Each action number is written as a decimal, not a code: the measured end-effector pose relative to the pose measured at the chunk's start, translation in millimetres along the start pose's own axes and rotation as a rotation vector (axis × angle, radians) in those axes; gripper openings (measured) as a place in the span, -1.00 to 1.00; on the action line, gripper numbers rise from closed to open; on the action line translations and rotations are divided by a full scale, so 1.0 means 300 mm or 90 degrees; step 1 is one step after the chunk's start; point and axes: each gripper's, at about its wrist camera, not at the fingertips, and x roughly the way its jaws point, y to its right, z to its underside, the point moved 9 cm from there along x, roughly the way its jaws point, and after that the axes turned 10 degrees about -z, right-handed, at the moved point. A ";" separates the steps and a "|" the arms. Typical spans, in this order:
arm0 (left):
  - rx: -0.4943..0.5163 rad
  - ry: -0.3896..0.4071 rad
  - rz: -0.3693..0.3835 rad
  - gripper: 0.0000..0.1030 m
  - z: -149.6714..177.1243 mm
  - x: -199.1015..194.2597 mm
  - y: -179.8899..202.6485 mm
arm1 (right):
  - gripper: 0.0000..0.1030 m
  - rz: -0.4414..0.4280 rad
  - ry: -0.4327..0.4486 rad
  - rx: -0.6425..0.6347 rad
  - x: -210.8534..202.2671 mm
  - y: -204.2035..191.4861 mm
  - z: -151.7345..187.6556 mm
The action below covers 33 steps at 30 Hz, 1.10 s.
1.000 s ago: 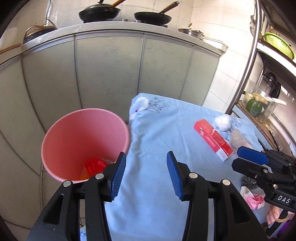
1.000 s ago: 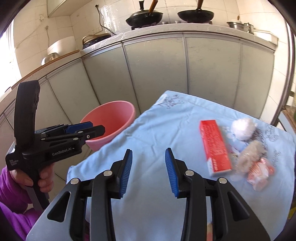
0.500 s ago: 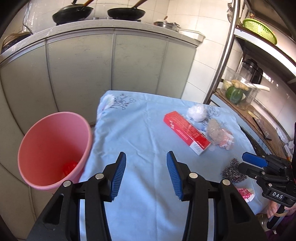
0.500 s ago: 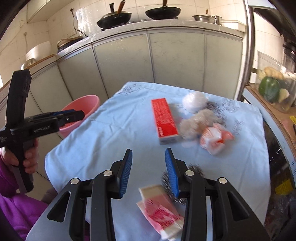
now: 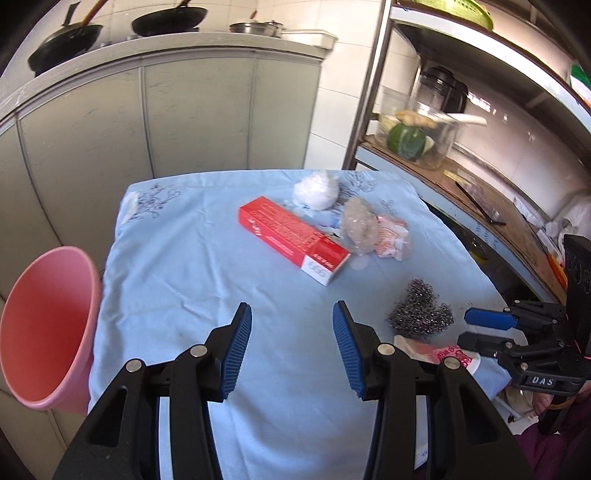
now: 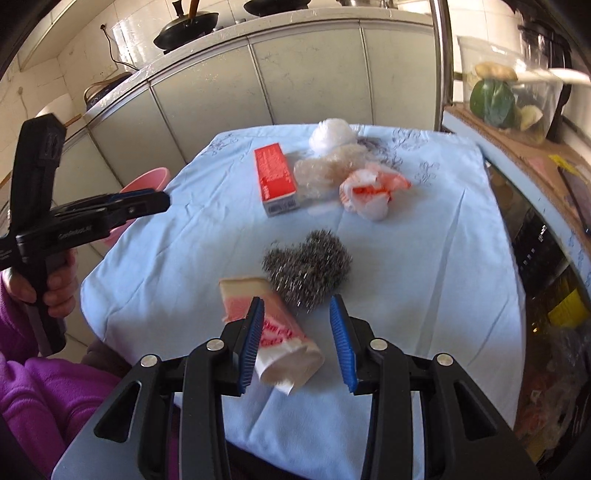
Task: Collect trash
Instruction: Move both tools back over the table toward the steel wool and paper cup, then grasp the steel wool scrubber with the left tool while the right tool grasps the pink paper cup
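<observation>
Trash lies on a light blue tablecloth (image 5: 192, 266): a red carton (image 5: 293, 238), a white wad (image 5: 317, 190), a clear crumpled bag (image 5: 359, 226), an orange-white wrapper (image 5: 392, 237), a steel scourer (image 6: 308, 264) and a pink-white packet (image 6: 275, 334). A pink bin (image 5: 48, 325) stands left of the table. My left gripper (image 5: 291, 345) is open and empty over the cloth's near part. My right gripper (image 6: 297, 341) is open, with the packet lying between and under its fingers at the near edge.
Grey kitchen cabinets (image 5: 192, 110) with pans (image 5: 164, 22) on the counter stand behind the table. A metal shelf (image 5: 461, 162) with a jar of vegetables (image 5: 415, 134) stands at the right. The table's near edge is close to the person's purple sleeve (image 6: 44, 398).
Both grippers swung right, away from the pink bin. The right gripper came down over the pink-white packet near the scourer. The left gripper now faces the table's middle.
</observation>
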 end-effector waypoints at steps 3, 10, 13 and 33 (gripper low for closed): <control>0.016 0.000 0.010 -0.12 -0.007 0.006 0.037 | -0.27 -0.028 -0.022 0.008 0.003 -0.011 0.037; 0.041 -0.007 0.027 -0.12 -0.013 0.019 0.096 | -0.05 -0.058 -0.047 0.006 0.025 -0.034 0.068; 0.054 -0.010 0.037 -0.12 -0.018 0.025 0.121 | 0.00 -0.064 -0.061 0.006 0.040 -0.040 0.081; 0.198 -0.084 0.195 -0.12 0.032 0.076 0.508 | -0.11 -0.110 -0.081 0.013 0.061 -0.056 0.113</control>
